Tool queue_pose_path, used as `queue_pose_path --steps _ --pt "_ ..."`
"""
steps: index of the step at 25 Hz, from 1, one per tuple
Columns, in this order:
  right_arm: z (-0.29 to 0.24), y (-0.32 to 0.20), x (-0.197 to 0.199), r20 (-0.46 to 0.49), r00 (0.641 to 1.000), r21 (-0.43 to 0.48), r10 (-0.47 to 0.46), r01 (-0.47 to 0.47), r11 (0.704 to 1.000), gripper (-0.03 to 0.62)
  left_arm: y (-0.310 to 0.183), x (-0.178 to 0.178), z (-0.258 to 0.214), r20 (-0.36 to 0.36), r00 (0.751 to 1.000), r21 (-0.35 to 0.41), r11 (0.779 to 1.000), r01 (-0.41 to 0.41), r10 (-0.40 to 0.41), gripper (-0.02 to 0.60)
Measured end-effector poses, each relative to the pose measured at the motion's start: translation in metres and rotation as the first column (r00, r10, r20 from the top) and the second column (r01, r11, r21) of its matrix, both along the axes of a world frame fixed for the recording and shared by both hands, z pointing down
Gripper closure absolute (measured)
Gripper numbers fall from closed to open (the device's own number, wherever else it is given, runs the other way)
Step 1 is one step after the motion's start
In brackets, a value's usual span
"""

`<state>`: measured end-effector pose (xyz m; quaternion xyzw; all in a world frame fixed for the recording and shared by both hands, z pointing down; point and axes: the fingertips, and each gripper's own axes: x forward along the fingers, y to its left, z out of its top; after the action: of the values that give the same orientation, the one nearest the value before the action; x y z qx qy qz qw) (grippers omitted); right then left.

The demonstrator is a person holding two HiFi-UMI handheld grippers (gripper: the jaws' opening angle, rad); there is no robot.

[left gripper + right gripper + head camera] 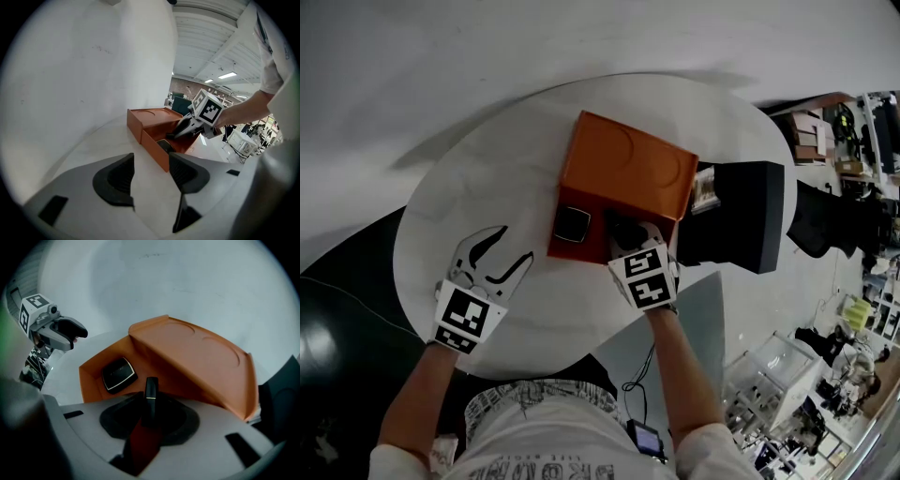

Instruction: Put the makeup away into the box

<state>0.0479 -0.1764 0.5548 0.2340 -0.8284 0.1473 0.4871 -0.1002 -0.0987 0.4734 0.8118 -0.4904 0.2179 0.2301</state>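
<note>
Nearest to the camera are the person's two bare forearms, coming out from a white printed shirt. The left tool (514, 246) hangs above the round white counter (487, 178), just beside the box; its jaws are spread apart and nothing is between them. The right tool (149, 414) points steeply down into the open front part of the orange cardboard box (85, 380), and its jaws pinch a slim black lipstick tube with a thin gold band (150, 392). The tube stands almost upright between the pads, with its upper end free above them; the lower part looks dark red, but it is too blurred to say more. I judge that the lipstick is light, stiff and smooth, so it can slip or turn in the pads. A hold across the middle of the barrel, as now, seems safer than one at the end. Being round, it will probably roll when it is set down, so it should be let go low, near the floor of the box. On that floor, to the left of the tube, already lies a black square compact with a pale rim (119, 374), flat and apart from the tool. Behind it, the orange lid (628, 164) leans back, open. Farther, at the edge of the counter, stands a black boxy object (741, 216).
</note>
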Motion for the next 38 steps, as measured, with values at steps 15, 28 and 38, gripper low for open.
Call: queue_pose_path --steps 15,28,38 --pt "0.003 0.001 -0.002 -0.009 1.0 -0.013 0.015 -0.015 1.0 0.46 0.007 0.001 0.001 -0.005 0.999 -0.007 0.999 -0.034 0.034 0.328" --pt "-0.038 0.002 0.005 0.132 0.987 0.117 0.088 -0.103 0.988 0.448 0.01 0.011 -0.017 0.014 0.996 0.042 0.996 -0.084 0.083 0.328" --pt "-0.083 0.016 0.022 0.236 0.96 0.208 0.151 -0.202 0.957 0.467 0.015 0.02 -0.054 0.044 0.992 0.117 0.985 -0.125 0.121 0.334"
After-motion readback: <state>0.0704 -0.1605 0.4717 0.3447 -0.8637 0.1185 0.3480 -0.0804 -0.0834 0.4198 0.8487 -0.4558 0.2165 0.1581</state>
